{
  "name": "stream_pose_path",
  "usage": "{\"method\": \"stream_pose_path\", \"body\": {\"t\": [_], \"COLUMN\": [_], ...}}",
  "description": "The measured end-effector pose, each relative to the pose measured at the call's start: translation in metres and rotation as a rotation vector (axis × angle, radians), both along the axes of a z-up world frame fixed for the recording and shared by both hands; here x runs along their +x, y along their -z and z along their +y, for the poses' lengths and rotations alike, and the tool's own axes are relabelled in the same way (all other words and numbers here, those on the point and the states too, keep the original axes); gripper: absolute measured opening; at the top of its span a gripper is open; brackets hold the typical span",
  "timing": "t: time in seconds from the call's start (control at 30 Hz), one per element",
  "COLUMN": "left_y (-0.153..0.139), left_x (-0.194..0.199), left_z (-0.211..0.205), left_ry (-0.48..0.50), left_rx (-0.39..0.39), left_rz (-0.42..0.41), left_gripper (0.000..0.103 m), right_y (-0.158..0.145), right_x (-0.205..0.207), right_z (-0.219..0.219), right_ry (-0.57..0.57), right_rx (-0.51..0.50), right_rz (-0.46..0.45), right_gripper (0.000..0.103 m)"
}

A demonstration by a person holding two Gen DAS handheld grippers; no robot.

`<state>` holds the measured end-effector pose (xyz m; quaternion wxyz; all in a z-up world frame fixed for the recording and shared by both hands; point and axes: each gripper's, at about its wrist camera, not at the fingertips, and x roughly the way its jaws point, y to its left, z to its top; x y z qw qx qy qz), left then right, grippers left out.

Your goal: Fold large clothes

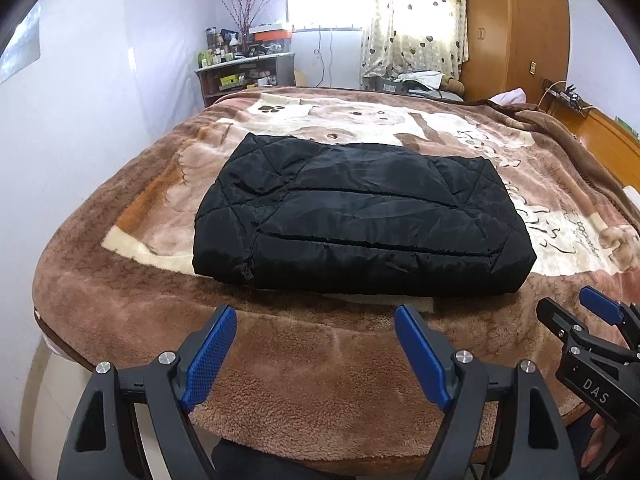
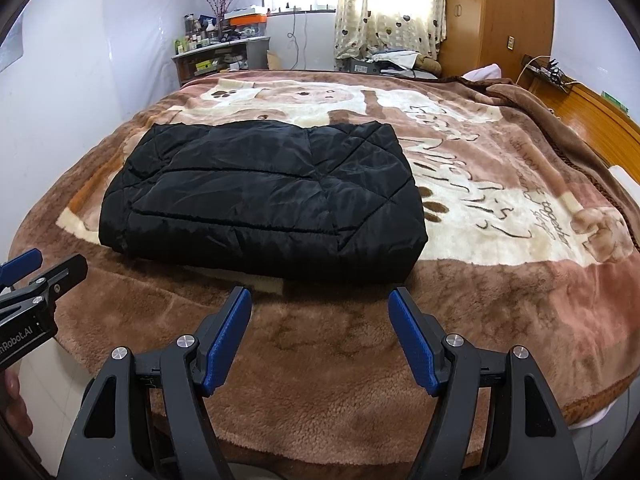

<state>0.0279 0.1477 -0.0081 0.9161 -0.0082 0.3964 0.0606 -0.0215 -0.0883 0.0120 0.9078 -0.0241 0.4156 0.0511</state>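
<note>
A black quilted jacket (image 1: pixel 352 216) lies folded into a flat rectangle on the bed; it also shows in the right wrist view (image 2: pixel 264 200). My left gripper (image 1: pixel 316 320) is open and empty, held above the bed's near edge, short of the jacket's front edge. My right gripper (image 2: pixel 320 304) is open and empty too, just short of the jacket's near right corner. The right gripper shows at the right edge of the left wrist view (image 1: pixel 600 320), and the left gripper at the left edge of the right wrist view (image 2: pixel 36 272).
A brown and cream plush blanket (image 1: pixel 320 360) with a bear print covers the bed (image 2: pixel 500 200). A cluttered shelf (image 1: pixel 244 72), a curtained window (image 1: pixel 412 20) and a wooden wardrobe (image 1: pixel 516 28) stand beyond. A wooden headboard (image 2: pixel 592 120) is at right, a white wall at left.
</note>
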Motion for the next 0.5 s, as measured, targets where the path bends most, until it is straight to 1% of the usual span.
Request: {"method": "stream_pose_path", "body": {"t": [0.27,0.5], "left_y": [-0.0018,0.0003], "left_x": [-0.0001,-0.0006], "left_z": [-0.0075,-0.0061], "left_ry": [0.014,0.003], "left_rx": [0.026,0.028], "left_rz": [-0.010,-0.010], "left_gripper": [0.081,0.081], "right_y": [-0.0004,-0.0009], "right_x": [-0.0012,-0.0019], "right_z": [0.0008,0.0025], "right_ry": [-0.006,-0.005], "right_rx": [0.002,0.002], "right_rz": [0.005,0.007], "right_gripper": [0.071,0.071]}}
